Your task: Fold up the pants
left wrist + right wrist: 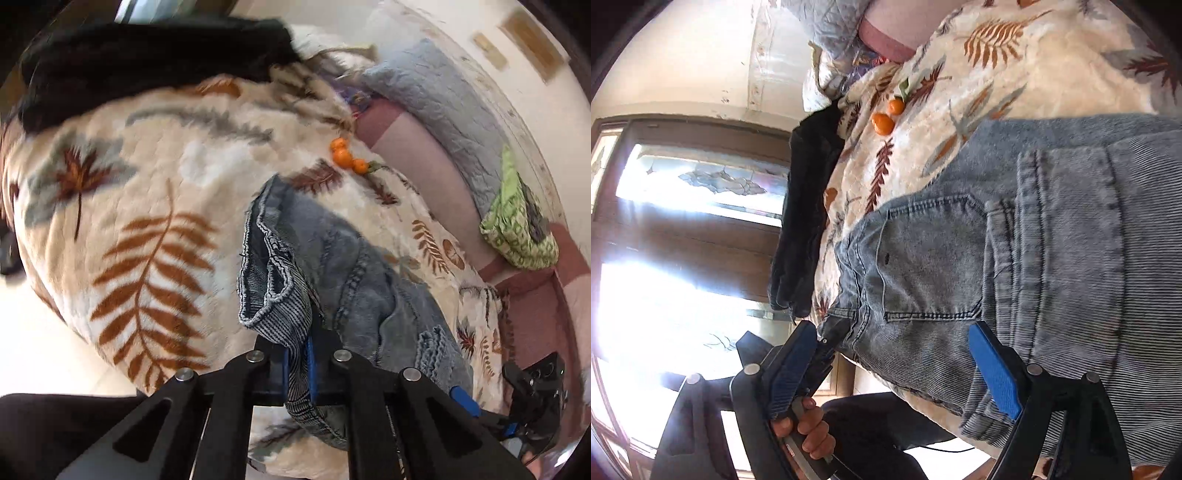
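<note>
**Denim pants: handling check**

My left hand-held gripper [297, 363] is clamped on a hem of the pants [354, 273], mid-frame on the bed [147, 184]. My right hand-held gripper [897, 365] gapes wide at the waistband. I judge the denim heavy and limp; seams grip best.

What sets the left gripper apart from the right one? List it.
The left gripper is shut, its fingers pinching a fold of the jeans. The right gripper is open, fingers spread wide over the jeans' pocket area, clamping nothing. Both have black arms and blue pads, above the leaf-print blanket.
</note>
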`<state>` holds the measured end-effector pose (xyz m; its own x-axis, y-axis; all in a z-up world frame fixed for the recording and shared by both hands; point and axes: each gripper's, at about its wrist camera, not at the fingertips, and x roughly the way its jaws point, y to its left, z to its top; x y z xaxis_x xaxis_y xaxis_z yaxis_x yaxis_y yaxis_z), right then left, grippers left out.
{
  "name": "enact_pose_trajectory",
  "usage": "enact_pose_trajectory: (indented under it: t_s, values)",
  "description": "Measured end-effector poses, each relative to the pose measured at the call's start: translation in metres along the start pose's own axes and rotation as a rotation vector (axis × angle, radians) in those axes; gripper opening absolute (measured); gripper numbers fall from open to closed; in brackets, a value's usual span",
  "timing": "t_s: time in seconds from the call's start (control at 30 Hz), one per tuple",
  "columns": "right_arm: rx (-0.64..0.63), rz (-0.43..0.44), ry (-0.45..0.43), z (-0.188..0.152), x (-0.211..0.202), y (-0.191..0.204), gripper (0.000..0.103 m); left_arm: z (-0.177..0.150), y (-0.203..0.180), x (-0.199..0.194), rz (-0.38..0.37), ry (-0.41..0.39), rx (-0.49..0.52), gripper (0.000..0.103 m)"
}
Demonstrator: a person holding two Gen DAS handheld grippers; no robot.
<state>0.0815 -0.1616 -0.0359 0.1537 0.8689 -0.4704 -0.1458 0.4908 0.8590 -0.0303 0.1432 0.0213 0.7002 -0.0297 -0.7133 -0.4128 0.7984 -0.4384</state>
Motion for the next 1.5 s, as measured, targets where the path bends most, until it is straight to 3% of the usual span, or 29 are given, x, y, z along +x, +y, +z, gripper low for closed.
enact_pose_trajectory:
  t_s: [0.13, 0.3, 0.37, 0.43, 0.53, 0.57, 0.6, 0.63, 0.7, 0.77, 0.83, 0.9, 0.93, 1.0, 1.07, 1.13, 1.17, 1.2, 1.23, 1.3, 1.4, 1.5]
  values:
    - [0.057, 0.025, -0.149, 0.006, -0.056, -0.031, 0.087, -0.017, -0.099, -0.034, -0.022, -0.126, 0.295, 0.007]
    - [0.157, 0.051, -0.330, 0.006, -0.125, -0.076, 0.087, -0.073, -0.215, -0.045, -0.129, -0.164, 0.596, 0.007]
    - [0.209, 0.061, -0.403, 0.002, -0.153, -0.097, 0.087, -0.106, -0.248, -0.031, -0.162, -0.127, 0.692, 0.007]
    - [0.254, 0.063, -0.461, -0.005, -0.186, -0.118, 0.087, -0.147, -0.273, 0.007, -0.160, -0.013, 0.792, 0.008]
    - [0.328, 0.051, -0.524, -0.014, -0.219, -0.146, 0.087, -0.204, -0.274, 0.092, -0.090, 0.330, 0.880, 0.011]
    - [0.350, 0.053, -0.534, -0.016, -0.225, -0.152, 0.087, -0.211, -0.273, 0.086, -0.105, 0.242, 0.911, 0.011]
    - [0.356, 0.057, -0.533, -0.017, -0.228, -0.155, 0.087, -0.211, -0.275, 0.074, -0.127, 0.207, 0.936, 0.019]
    - [0.348, 0.058, -0.530, -0.016, -0.231, -0.156, 0.087, -0.208, -0.276, 0.064, -0.181, 0.241, 0.937, 0.034]
    - [0.321, 0.041, -0.526, -0.015, -0.233, -0.154, 0.087, -0.187, -0.271, 0.040, -0.303, 0.289, 0.875, 0.041]
    - [0.296, 0.028, -0.520, -0.014, -0.233, -0.150, 0.087, -0.161, -0.260, 0.010, -0.344, 0.198, 0.817, 0.052]
    - [0.264, 0.014, -0.509, -0.012, -0.227, -0.145, 0.087, -0.127, -0.239, -0.014, -0.330, 0.055, 0.738, 0.077]
    - [0.216, 0.019, -0.480, -0.017, -0.224, -0.134, 0.087, -0.092, -0.207, -0.019, -0.227, -0.061, 0.629, 0.079]
    - [0.190, 0.057, -0.454, -0.020, -0.219, -0.125, 0.087, -0.082, -0.199, -0.011, -0.170, -0.057, 0.596, 0.079]
    - [0.126, 0.150, -0.386, -0.026, -0.206, -0.099, 0.087, -0.069, -0.174, 0.014, -0.085, -0.006, 0.535, 0.079]
    - [0.065, 0.222, -0.290, -0.032, -0.181, -0.072, 0.087, -0.076, -0.162, 0.041, -0.009, 0.079, 0.553, 0.079]
    - [0.065, 0.200, -0.227, -0.039, -0.158, -0.064, 0.087, -0.095, -0.154, 0.077, 0.019, 0.208, 0.589, 0.079]
    - [0.089, 0.124, -0.205, -0.041, -0.146, -0.071, 0.087, -0.104, -0.148, 0.082, 0.033, 0.211, 0.591, 0.079]
    - [0.150, 0.010, -0.170, -0.043, -0.133, -0.087, 0.088, -0.105, -0.145, 0.080, 0.016, 0.183, 0.583, 0.081]
    - [0.257, -0.040, -0.148, -0.049, -0.124, -0.110, 0.085, -0.104, -0.147, 0.079, 0.004, 0.182, 0.580, 0.081]
    - [0.324, 0.064, -0.210, -0.059, -0.138, -0.120, 0.080, -0.096, -0.146, 0.067, -0.042, 0.171, 0.541, 0.081]
    - [0.283, -0.004, -0.295, -0.070, -0.171, -0.102, 0.082, -0.082, -0.155, 0.049, -0.121, 0.075, 0.509, 0.081]
    - [0.303, -0.044, -0.314, -0.076, -0.182, -0.099, 0.082, -0.086, -0.156, 0.068, -0.115, 0.138, 0.525, 0.081]
